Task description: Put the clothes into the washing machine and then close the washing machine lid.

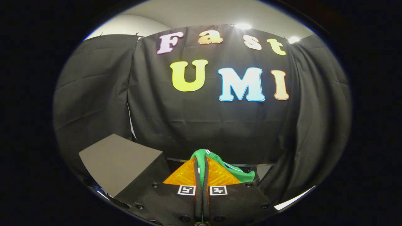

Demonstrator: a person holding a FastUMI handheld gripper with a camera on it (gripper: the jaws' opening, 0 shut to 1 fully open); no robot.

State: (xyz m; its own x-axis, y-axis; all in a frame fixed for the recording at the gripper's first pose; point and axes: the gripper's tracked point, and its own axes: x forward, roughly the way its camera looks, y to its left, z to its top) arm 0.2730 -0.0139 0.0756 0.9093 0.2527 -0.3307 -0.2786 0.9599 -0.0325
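Green cloth garment [209, 163] with small white markings sits pinched between the two fingers of the hand-held gripper [202, 166], which are closed together on it; folds of the fabric bulge above the fingertips and spill to the right of them. Left of the fingers, a little beyond them, stands a grey box-shaped block [121, 161] with a flat top. Black booth curtain [220, 125] hangs behind, far off.
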